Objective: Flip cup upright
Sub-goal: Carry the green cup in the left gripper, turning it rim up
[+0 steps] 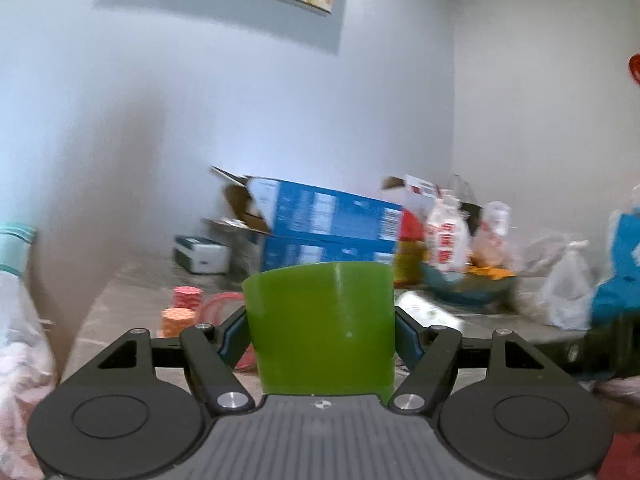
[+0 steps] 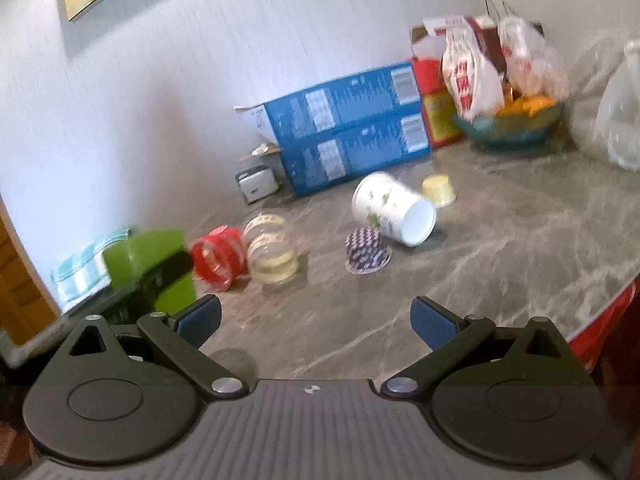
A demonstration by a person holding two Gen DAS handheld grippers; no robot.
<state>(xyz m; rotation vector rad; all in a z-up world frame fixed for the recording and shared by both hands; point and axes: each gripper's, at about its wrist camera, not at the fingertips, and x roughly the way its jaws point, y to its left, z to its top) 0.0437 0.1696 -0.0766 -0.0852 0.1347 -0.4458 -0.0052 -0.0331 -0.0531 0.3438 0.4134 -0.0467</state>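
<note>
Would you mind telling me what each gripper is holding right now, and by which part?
The left gripper grips the green cup by its side walls, one finger on each side. The right gripper is open and holds nothing.

Black linkages, silver screws, blue-padded fingers (image 2: 200,316).

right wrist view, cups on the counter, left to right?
green cup → red cup → clear cup → dark patterned cup → white cup → yellow cup
</note>
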